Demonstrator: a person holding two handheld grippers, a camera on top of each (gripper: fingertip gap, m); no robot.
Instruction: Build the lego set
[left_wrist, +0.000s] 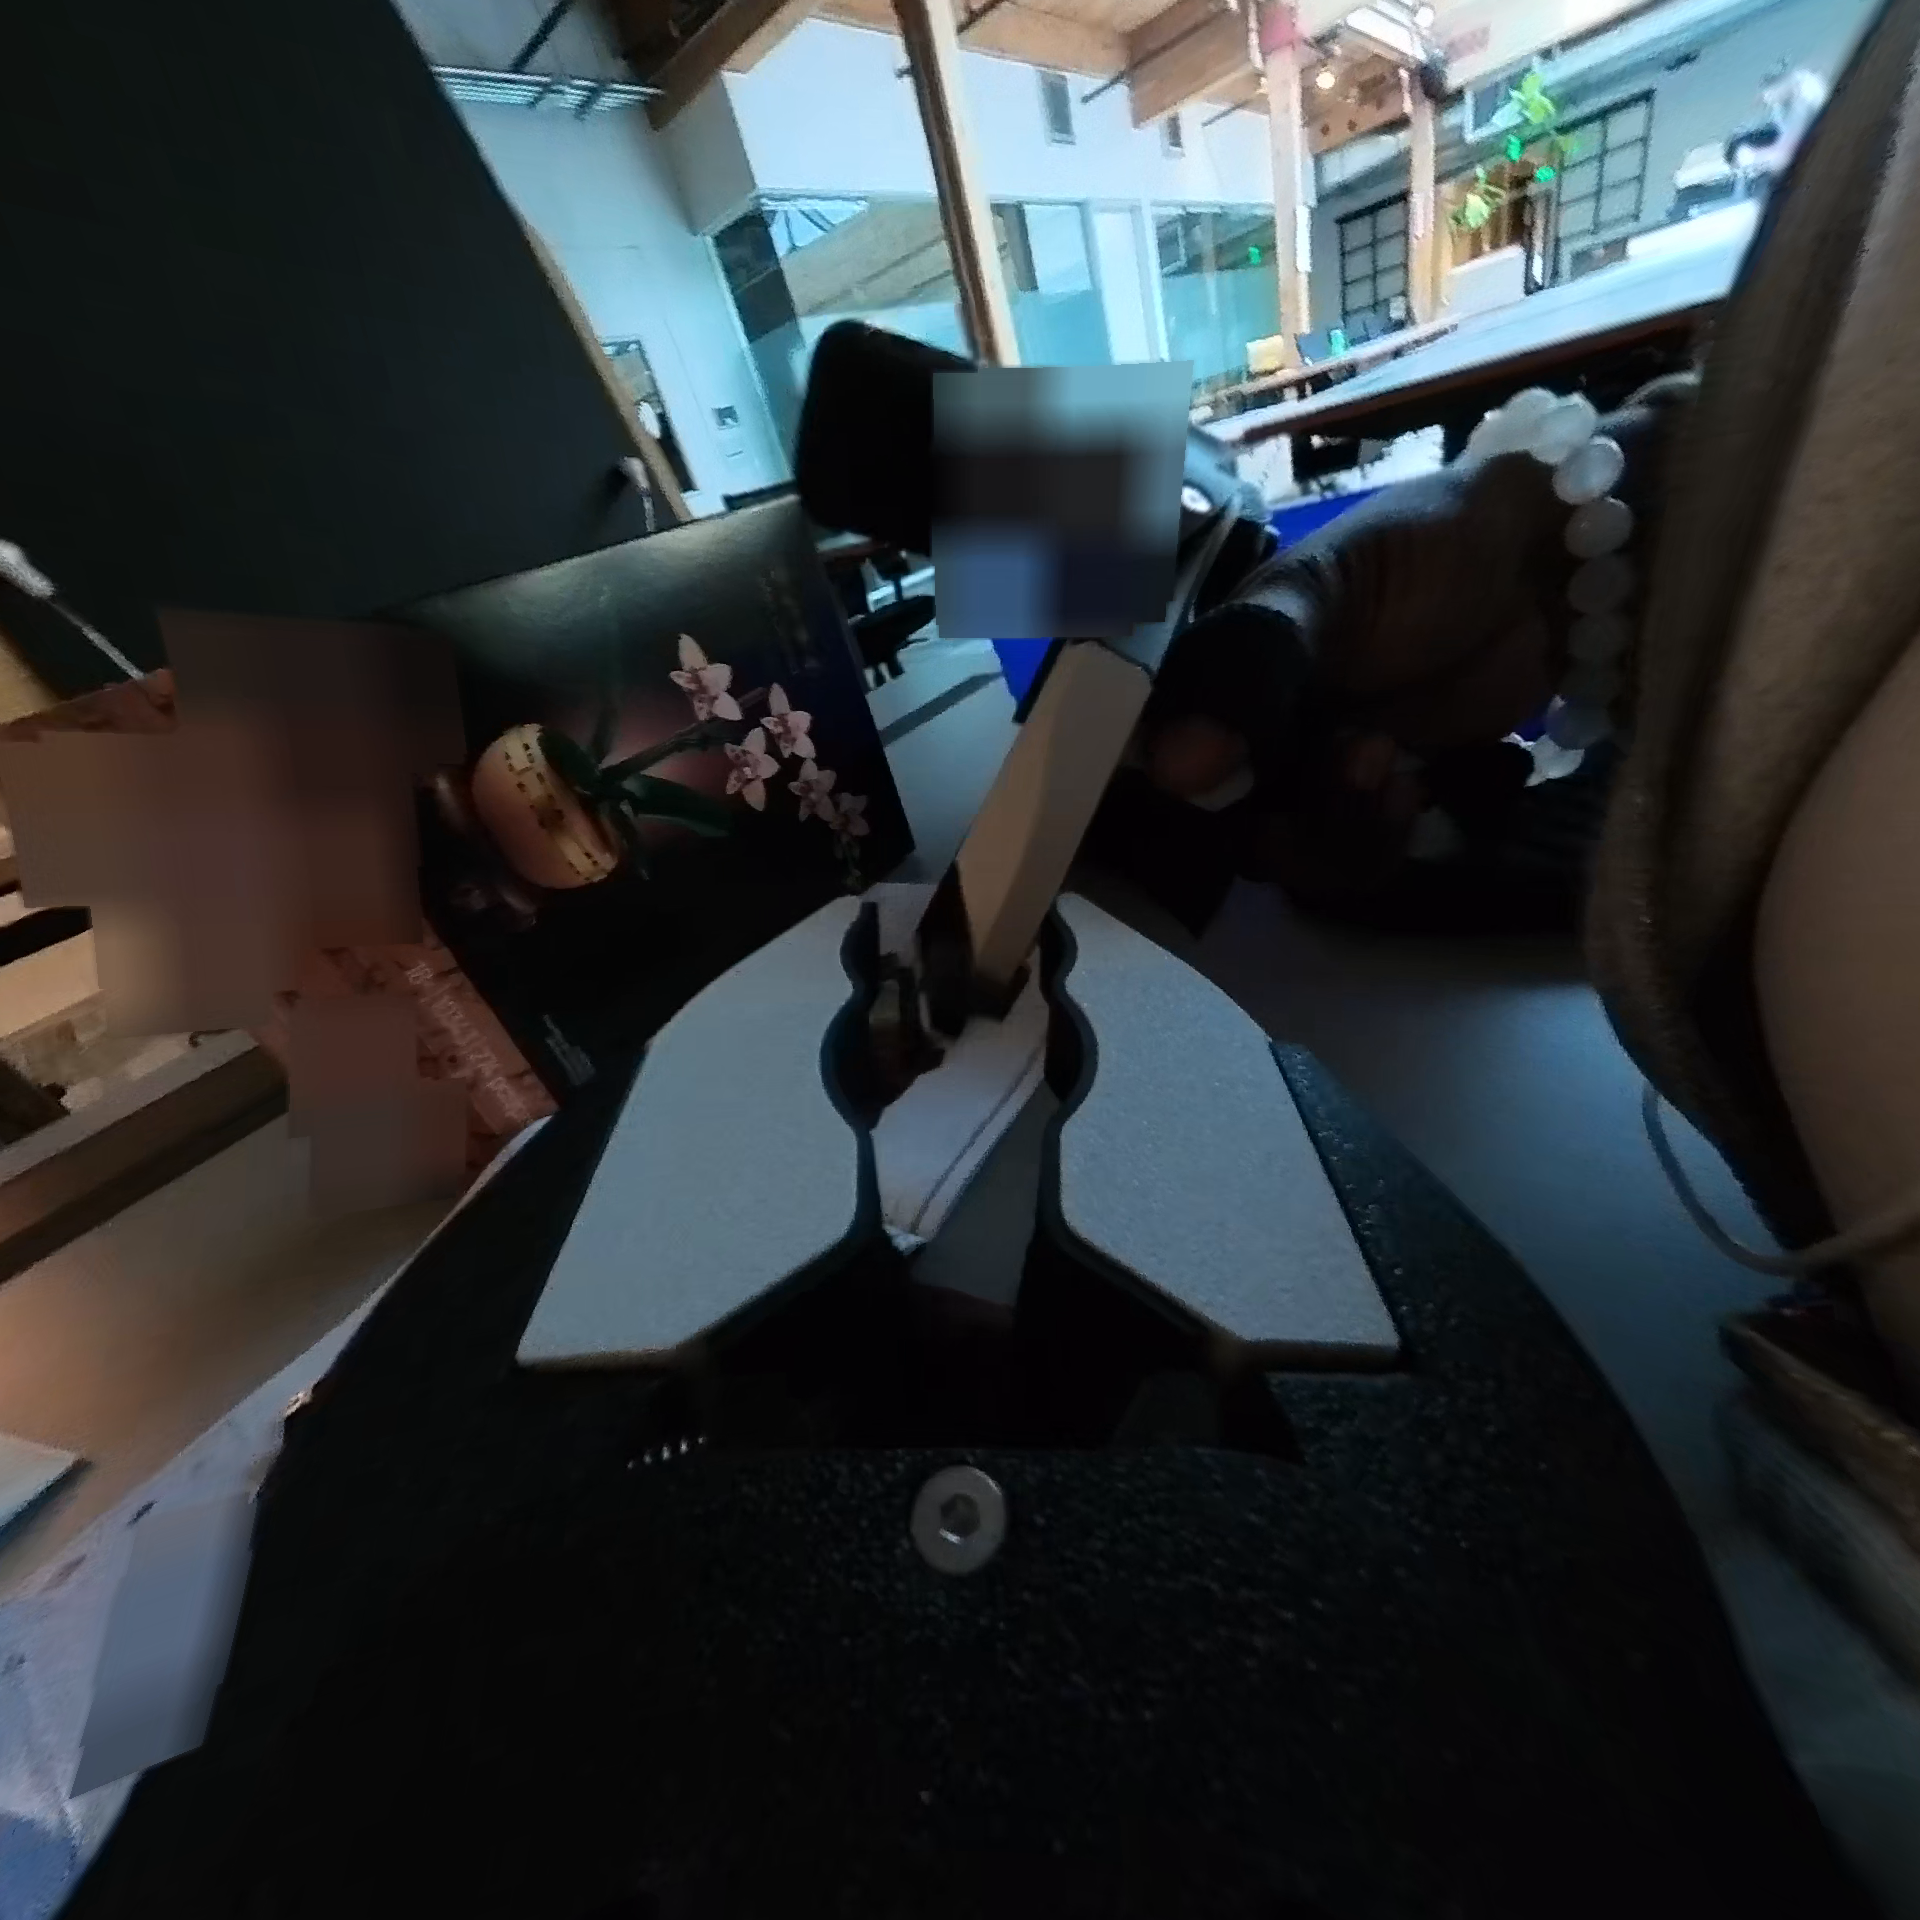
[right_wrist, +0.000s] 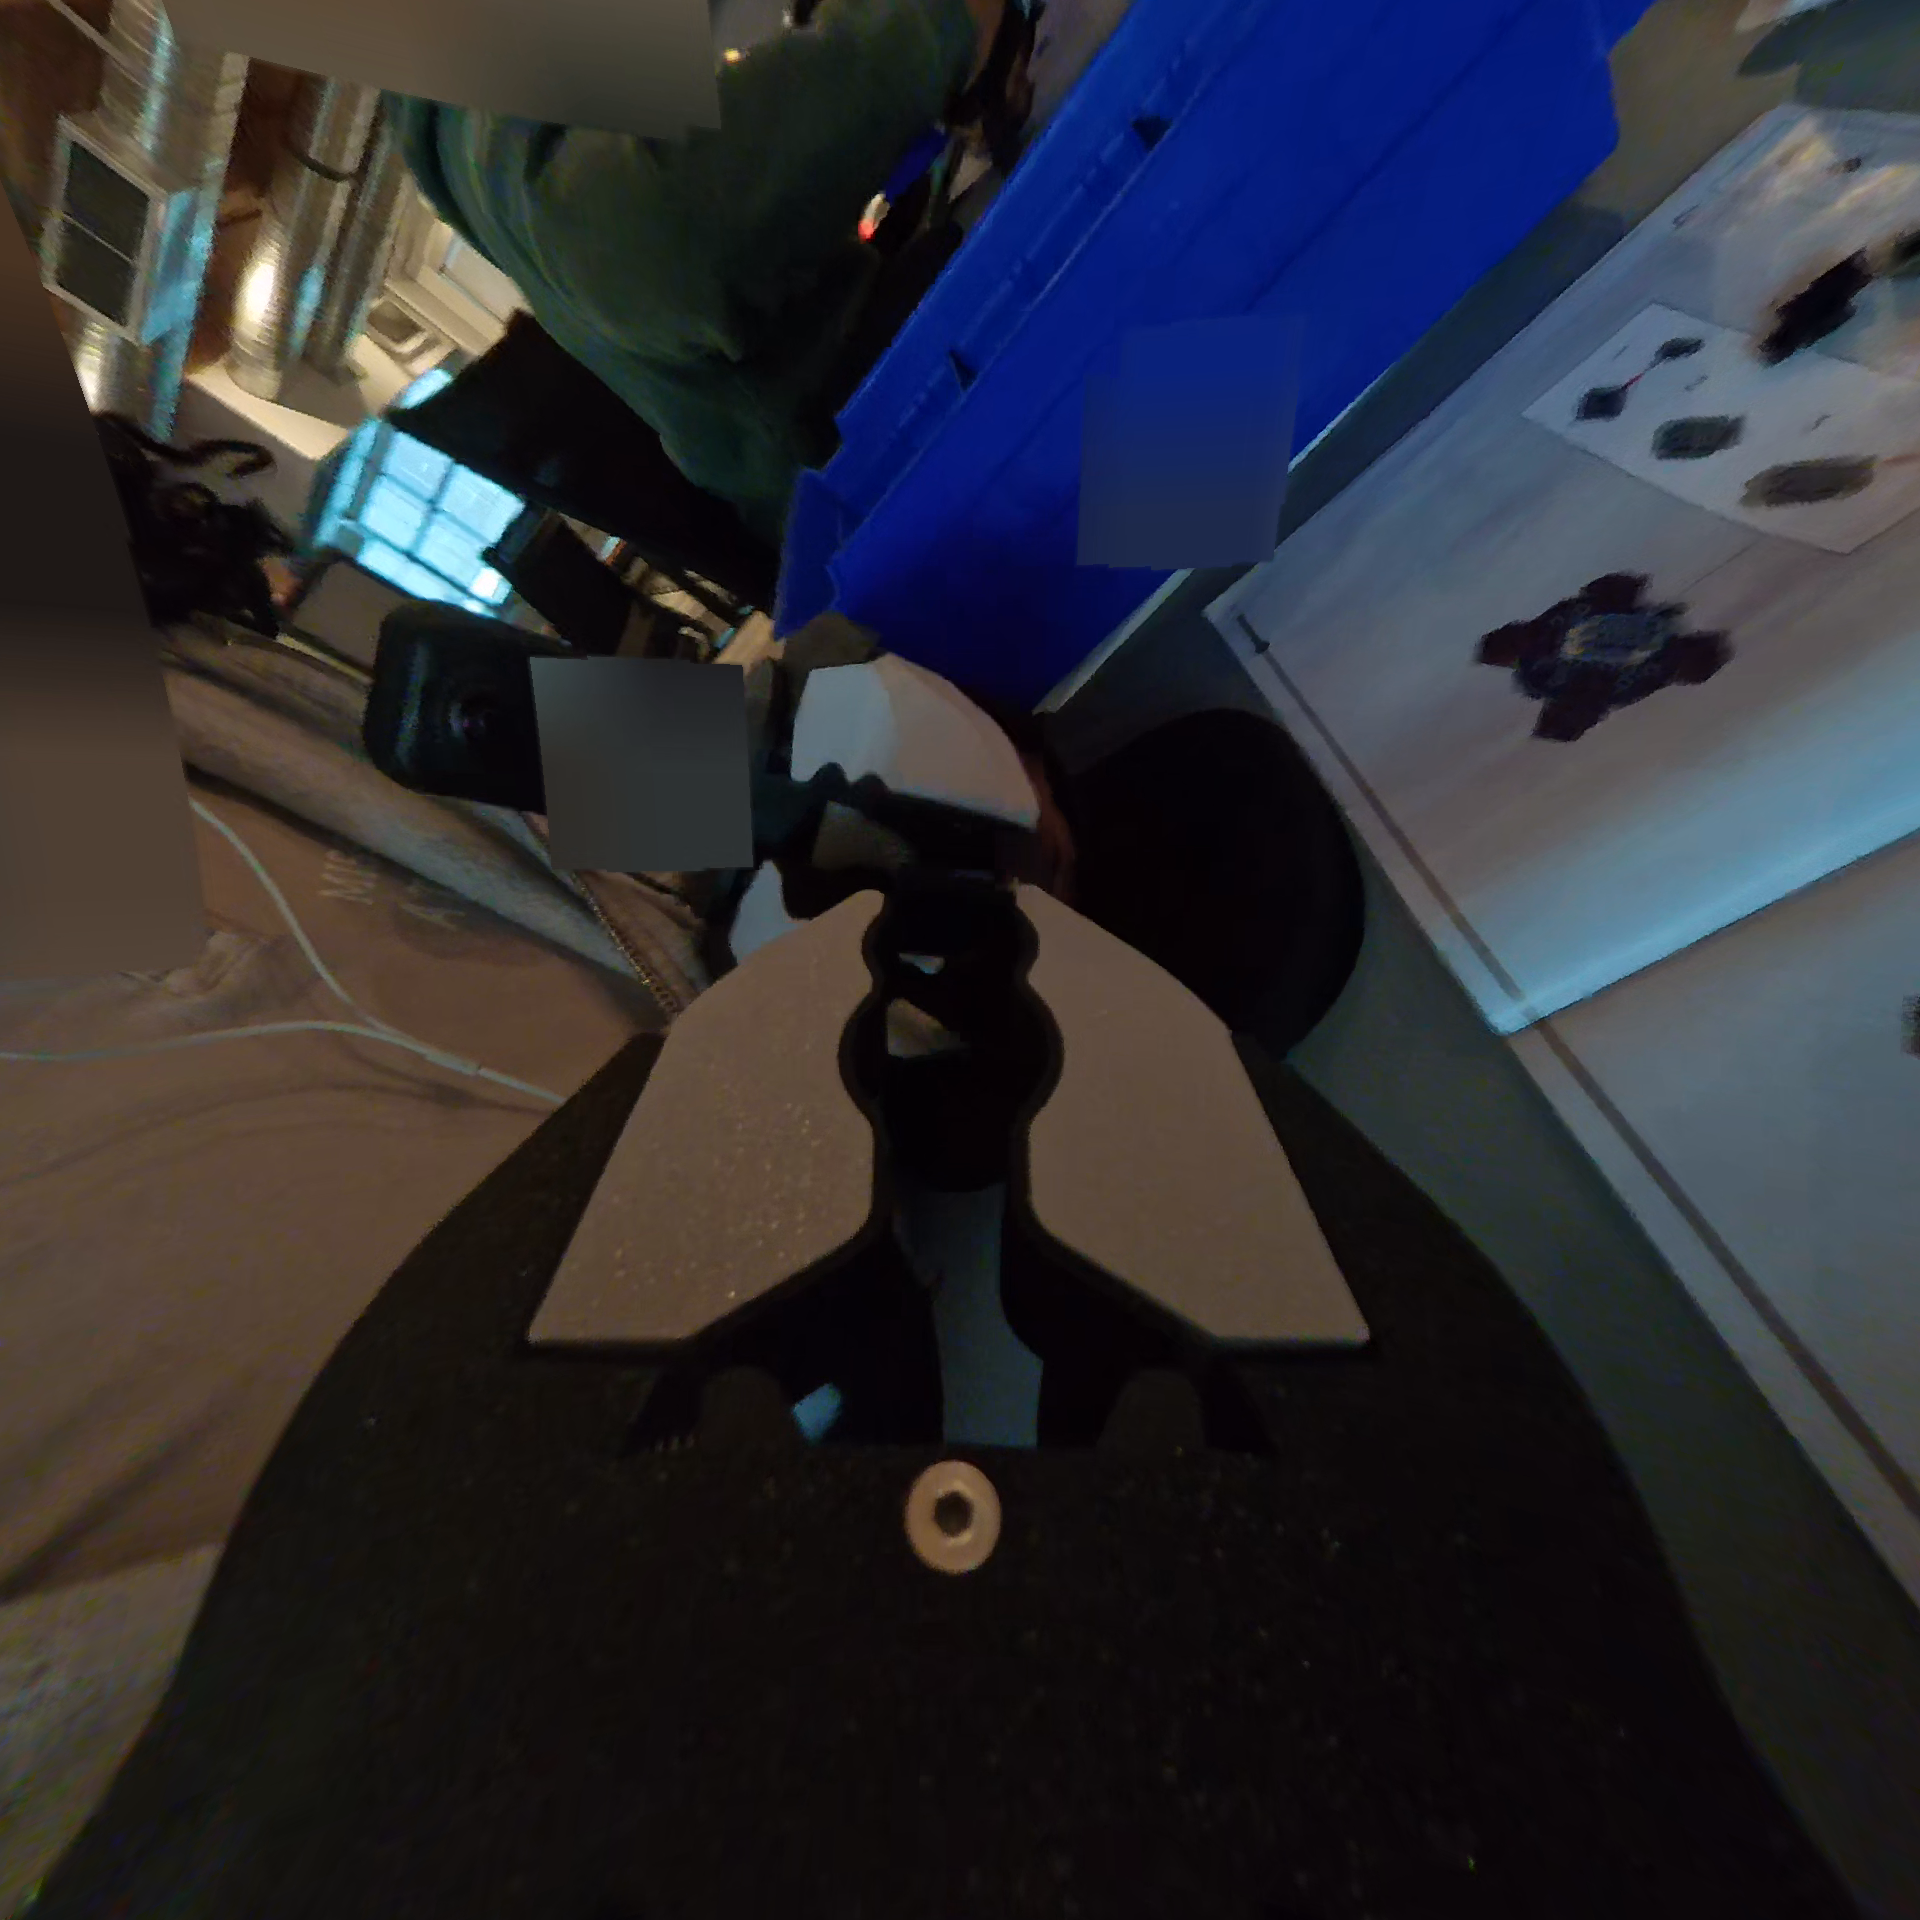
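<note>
While both grippers' jaws meet fingertip to fingertip, their grip is unclear; one blue bin (right_wrist: 1195, 260).

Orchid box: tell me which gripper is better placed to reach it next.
Left, probably. The orchid box stands close beside the left gripper, to its left, while the right wrist view does not show the box at all. One catch: small dark pieces already sit between the left fingertips.
</note>
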